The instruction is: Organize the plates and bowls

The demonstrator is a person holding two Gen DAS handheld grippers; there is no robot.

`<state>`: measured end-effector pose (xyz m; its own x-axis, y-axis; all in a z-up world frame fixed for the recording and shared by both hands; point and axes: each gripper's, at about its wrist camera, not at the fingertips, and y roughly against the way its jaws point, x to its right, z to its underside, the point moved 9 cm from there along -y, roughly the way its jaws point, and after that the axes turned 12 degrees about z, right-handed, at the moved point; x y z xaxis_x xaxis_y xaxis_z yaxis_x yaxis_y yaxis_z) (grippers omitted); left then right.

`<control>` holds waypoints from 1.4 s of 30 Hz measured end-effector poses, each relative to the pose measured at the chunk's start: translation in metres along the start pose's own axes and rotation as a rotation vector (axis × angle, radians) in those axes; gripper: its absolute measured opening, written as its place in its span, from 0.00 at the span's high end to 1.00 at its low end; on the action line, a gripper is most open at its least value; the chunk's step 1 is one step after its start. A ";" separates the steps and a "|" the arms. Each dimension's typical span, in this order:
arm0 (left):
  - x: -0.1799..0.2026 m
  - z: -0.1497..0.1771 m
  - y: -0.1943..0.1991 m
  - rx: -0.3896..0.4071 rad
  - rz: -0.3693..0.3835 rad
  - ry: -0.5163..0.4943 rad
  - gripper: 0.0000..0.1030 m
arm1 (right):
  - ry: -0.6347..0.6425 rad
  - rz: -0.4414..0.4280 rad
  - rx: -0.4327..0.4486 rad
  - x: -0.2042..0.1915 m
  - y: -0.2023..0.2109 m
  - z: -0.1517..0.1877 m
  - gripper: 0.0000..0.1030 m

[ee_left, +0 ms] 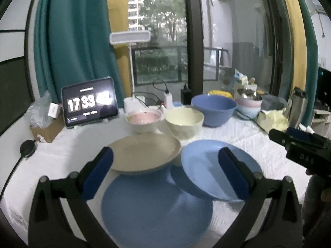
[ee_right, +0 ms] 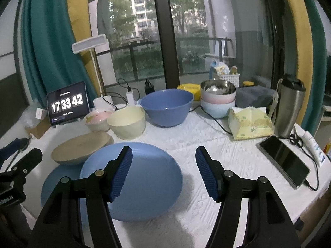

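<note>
Three plates lie near the front of the white table: a beige plate (ee_left: 144, 153), a flat darker blue plate (ee_left: 157, 206) and a light blue plate (ee_left: 206, 165) that leans tilted on the darker one. Behind them stand a pink bowl (ee_left: 144, 117), a cream bowl (ee_left: 184, 122), a large blue bowl (ee_left: 214, 107) and stacked pastel bowls (ee_left: 248, 105). My left gripper (ee_left: 165, 161) hovers open over the plates, holding nothing. My right gripper (ee_right: 163, 155) is open above the right rim of the light blue plate (ee_right: 144, 175), with the beige plate (ee_right: 82, 146) to its left.
A tablet showing a clock (ee_right: 67, 103) and a cardboard box (ee_left: 47, 130) stand at the back left, beside a desk lamp (ee_left: 130, 38). A tissue pack (ee_right: 250, 124), steel tumbler (ee_right: 289, 107) and a phone on a cable (ee_right: 285, 161) occupy the right side.
</note>
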<state>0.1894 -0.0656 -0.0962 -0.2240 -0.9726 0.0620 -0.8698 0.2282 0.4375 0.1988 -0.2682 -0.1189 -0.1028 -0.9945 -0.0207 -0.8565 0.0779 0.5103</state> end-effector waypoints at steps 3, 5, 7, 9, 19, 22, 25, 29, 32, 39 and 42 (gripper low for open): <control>0.007 0.006 -0.015 -0.040 0.002 -0.004 0.01 | -0.005 -0.008 -0.024 0.004 -0.013 0.004 0.35; 0.013 0.011 -0.025 -0.063 0.003 -0.012 0.01 | -0.011 -0.012 -0.041 0.007 -0.022 0.008 0.35; 0.018 0.014 -0.034 -0.083 0.006 -0.017 0.01 | -0.014 -0.013 -0.054 0.010 -0.029 0.011 0.35; 0.022 0.017 -0.042 -0.100 0.009 -0.022 0.01 | -0.019 -0.014 -0.072 0.013 -0.037 0.016 0.35; 0.039 0.031 -0.077 -0.191 0.015 -0.032 0.02 | -0.035 -0.029 -0.168 0.028 -0.072 0.034 0.35; 0.042 0.033 -0.086 -0.211 0.013 -0.035 0.02 | -0.031 -0.042 -0.198 0.028 -0.079 0.039 0.35; 0.043 0.037 -0.092 -0.226 0.010 -0.037 0.02 | -0.022 -0.052 -0.221 0.026 -0.085 0.044 0.37; 0.044 0.041 -0.099 -0.251 0.004 -0.032 0.11 | -0.016 -0.069 -0.255 0.024 -0.093 0.049 0.40; 0.043 0.045 -0.103 -0.274 0.002 -0.024 0.16 | -0.024 -0.079 -0.272 0.024 -0.098 0.053 0.41; 0.042 0.054 -0.114 -0.321 0.001 -0.009 0.43 | -0.024 -0.094 -0.315 0.019 -0.105 0.058 0.60; 0.042 0.055 -0.115 -0.323 -0.006 -0.010 0.49 | -0.021 -0.105 -0.323 0.017 -0.107 0.059 0.70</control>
<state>0.2562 -0.1308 -0.1929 -0.2253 -0.9730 0.0506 -0.6871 0.1955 0.6997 0.2587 -0.2897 -0.2244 -0.0355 -0.9940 -0.1033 -0.6589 -0.0544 0.7503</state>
